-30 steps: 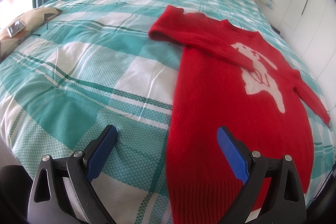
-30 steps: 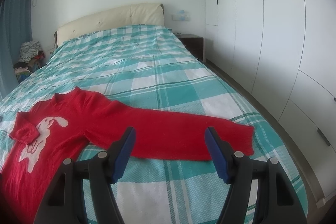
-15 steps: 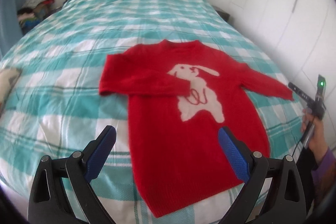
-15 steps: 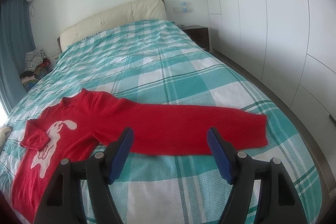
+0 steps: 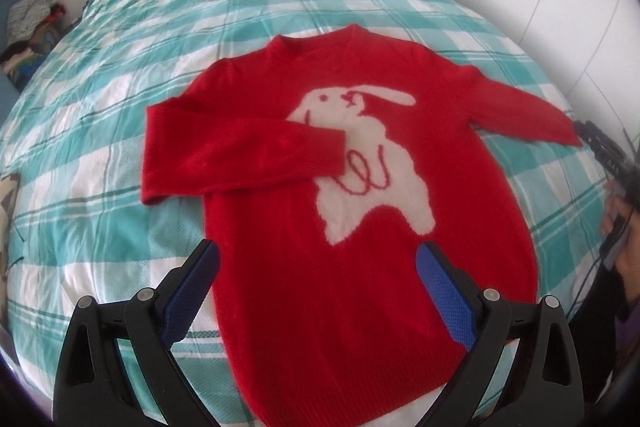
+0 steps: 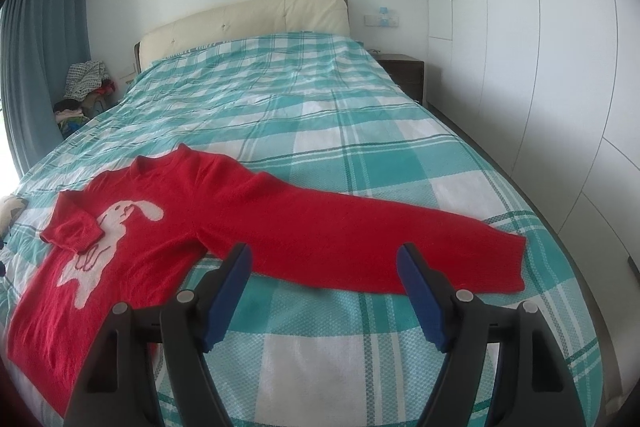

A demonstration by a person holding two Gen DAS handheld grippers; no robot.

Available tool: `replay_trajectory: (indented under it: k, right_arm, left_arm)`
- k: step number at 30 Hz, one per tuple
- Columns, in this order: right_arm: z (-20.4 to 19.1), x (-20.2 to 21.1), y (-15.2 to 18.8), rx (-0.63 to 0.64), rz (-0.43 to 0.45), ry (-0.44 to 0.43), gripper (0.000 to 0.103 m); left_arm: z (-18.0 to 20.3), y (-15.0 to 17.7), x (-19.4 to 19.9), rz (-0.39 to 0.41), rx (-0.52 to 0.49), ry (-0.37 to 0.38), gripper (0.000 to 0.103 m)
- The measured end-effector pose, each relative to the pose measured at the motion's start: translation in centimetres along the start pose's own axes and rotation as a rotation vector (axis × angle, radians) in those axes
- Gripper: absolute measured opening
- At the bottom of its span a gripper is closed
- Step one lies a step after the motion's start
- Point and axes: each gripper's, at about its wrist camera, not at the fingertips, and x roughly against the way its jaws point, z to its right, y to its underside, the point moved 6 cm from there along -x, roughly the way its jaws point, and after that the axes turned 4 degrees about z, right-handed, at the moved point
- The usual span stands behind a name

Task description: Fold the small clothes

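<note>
The right gripper (image 6: 324,267) hangs low over the bed (image 6: 360,155) with its blue pads spread wide and nothing between them. Directly ahead of it, just beyond the fingertips, lies the outstretched sleeve (image 6: 360,239) of the red sweater (image 6: 168,227). The sleeve's long axis runs across the gripper's line of sight, from the shoulder at the left to the cuff (image 6: 508,259) at the right, and that is the relation the next move likely turns on: to fold this sleeve in, the cuff end would have to be picked up and carried leftward over the chest. The cuff sits to the right of the right-hand fingertip, so the gripper would need to shift that way first.

The left gripper (image 5: 318,269) is also wide open and holds nothing. It hovers above the lower body of the sweater, which lies flat and face up with its hem nearest and its collar (image 5: 320,37) farthest. The white rabbit (image 5: 360,163) on the chest shows plainly. The other sleeve (image 5: 240,155) is already folded across the chest, its cuff resting on the rabbit.

From this view the unfolded sleeve stretches away to the far right, well apart from the left gripper, so the right one is much the nearer to it. At that edge a hand (image 5: 624,227) shows dimly. Beyond the sweater the checked bedding runs up to a pale headboard (image 6: 244,23).
</note>
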Motion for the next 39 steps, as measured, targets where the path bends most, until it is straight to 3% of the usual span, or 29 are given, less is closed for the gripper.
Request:
replay_trajectory:
  k: [3,7,10,14,18,21,27,32,35,38,39]
  right_arm:
    - [0.2,-0.1,0.0,-0.010,-0.003,0.003,0.074]
    - [0.5,-0.5,0.3,-0.025,-0.023,0.006,0.074]
    - [0.6,-0.5,0.2,-0.031,-0.022,0.001,0.075]
    - [0.5,-0.4,0.0,-0.031,-0.016,-0.003,0.074]
    - [0.6,-0.4,0.1,-0.035,-0.018,-0.004,0.075]
    - [0.6,-0.2,0.1,-0.040,-0.012,-0.005,0.075]
    - [0.7,-0.3,0.0,-0.060,-0.015,-0.017,0.075]
    - [0.4,-0.6,0.2,-0.046,-0.025,-0.018,0.074]
    - [0.2,-0.7,0.3,-0.040,-0.029,-0.018,0.075]
    - [0.1,-0.7,0.4,-0.034,-0.031,-0.016,0.075]
    - [0.1,-0.7,0.4,-0.032,-0.032,-0.015,0.074]
  left_arm:
    - [-0.3,-1.0,-1.2,-0.018,-0.017,-0.023,0.099]
    - [0.0,-2.8,-2.6,-0.020,-0.159,-0.085,0.099]
    - [0.4,-4.1,-4.7,-0.054,-0.229,-0.089,0.099]
    - [2.5,-3.7,-8.0,-0.100,-0.366,-0.103,0.099]
    - [3.3,-3.5,-11.4,-0.101,-0.475,-0.187,0.097]
    - [3.3,-3.3,-13.1,-0.124,-0.495,-0.159,0.084]
    - [3.1,-3.7,-14.4,-0.110,-0.482,-0.096,0.083]
    - [2.3,-4.2,-14.8,-0.118,-0.404,-0.018,0.069]
    - [2.8,-3.9,-15.1,-0.111,-0.412,0.004,0.059]
    - [3.7,-3.5,-15.0,-0.099,-0.431,0.031,0.024]
    - [3.7,-3.5,-14.8,-0.087,-0.429,0.019,0.006]
